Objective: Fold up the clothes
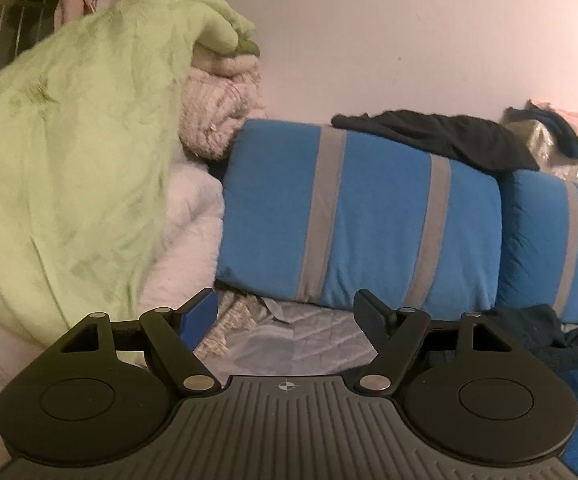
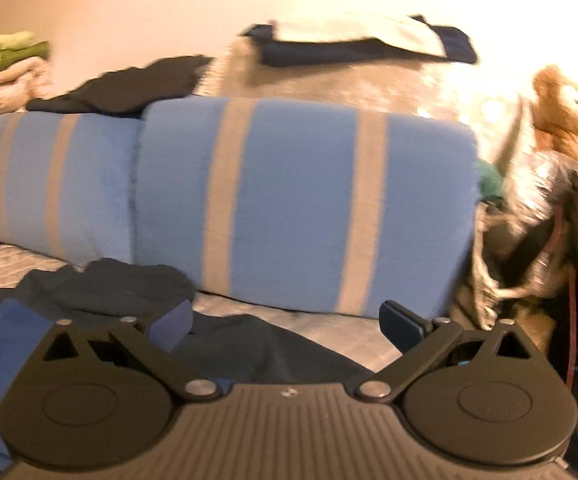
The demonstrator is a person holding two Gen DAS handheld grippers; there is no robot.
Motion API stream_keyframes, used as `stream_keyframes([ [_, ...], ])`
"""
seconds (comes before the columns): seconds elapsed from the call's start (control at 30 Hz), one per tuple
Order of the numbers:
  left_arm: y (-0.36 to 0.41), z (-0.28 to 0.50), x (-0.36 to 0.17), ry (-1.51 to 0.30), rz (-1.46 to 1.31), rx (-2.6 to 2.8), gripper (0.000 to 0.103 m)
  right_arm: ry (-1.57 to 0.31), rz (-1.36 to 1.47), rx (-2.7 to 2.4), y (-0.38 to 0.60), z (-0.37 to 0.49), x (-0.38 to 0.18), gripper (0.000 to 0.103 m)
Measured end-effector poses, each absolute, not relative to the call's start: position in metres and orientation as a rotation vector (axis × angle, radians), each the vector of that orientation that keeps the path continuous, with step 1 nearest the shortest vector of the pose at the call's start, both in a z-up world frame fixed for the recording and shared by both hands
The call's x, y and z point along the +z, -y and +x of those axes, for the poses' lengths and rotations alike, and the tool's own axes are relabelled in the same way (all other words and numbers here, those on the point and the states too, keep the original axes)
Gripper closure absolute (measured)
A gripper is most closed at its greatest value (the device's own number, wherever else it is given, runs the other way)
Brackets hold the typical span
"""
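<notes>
While both tongs hang spread wide with nothing between their fingers, the step in hand reads as the gap between grasps: neither tool has cloth, and both look forward over the bed (image 1: 297, 336) toward the blue pillows with grey stripes (image 1: 369, 216).

The left tongs (image 1: 287, 312) hover over bare quilted cover, its blue pad and black pad well apart. The right tongs (image 2: 285, 322) are likewise fully spread, blurred as if moving, with dark cloth lying just below and ahead of them.

That cloth is the likeliest thing to fold: a rumpled dark garment (image 2: 137, 280) heaped to the left of the right tongs, running under them, with a brighter blue garment (image 2: 5, 332) at its lower left. From the left tongs the same heap sits off to the right (image 1: 549, 336). It lies crumpled, with no clean edge or crease showing, so it looks unfolded; soft and limp, it should sag when lifted by one point.

Beyond the tongs, another black garment (image 1: 441, 136) is draped over the top of the pillows, and further back a flat stack of dark and pale pieces (image 2: 361, 42) appears already laid neatly. Whether the heap is waiting for a fold or is merely set aside, I cannot tell. If folding goes on, the next move calls for finding a hem or corner in the heap and drawing it flat on the bed.
</notes>
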State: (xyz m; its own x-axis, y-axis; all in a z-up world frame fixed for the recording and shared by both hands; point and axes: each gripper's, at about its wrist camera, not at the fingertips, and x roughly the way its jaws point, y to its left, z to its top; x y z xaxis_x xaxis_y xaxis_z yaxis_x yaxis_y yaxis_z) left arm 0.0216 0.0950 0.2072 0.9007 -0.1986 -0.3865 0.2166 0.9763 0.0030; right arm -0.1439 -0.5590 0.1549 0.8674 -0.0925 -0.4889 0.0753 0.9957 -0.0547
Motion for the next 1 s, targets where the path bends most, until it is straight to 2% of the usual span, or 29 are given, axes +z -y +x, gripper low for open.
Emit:
stream_keyframes([
  [0.2,-0.083,0.032,0.173,-0.501,0.102,-0.245,0.028,-0.569,-0.048,-0.121,0.588,-0.155,0.130,0.000],
  [0.5,-0.082,0.052,0.150,-0.625,0.156,-0.262,0.028,-0.642,0.020,-0.188,0.635,-0.164,0.099,0.001],
  [1.0,-0.078,0.096,0.089,-0.801,0.113,-0.242,0.029,-0.783,0.106,-0.268,0.674,-0.154,0.030,0.001],
])
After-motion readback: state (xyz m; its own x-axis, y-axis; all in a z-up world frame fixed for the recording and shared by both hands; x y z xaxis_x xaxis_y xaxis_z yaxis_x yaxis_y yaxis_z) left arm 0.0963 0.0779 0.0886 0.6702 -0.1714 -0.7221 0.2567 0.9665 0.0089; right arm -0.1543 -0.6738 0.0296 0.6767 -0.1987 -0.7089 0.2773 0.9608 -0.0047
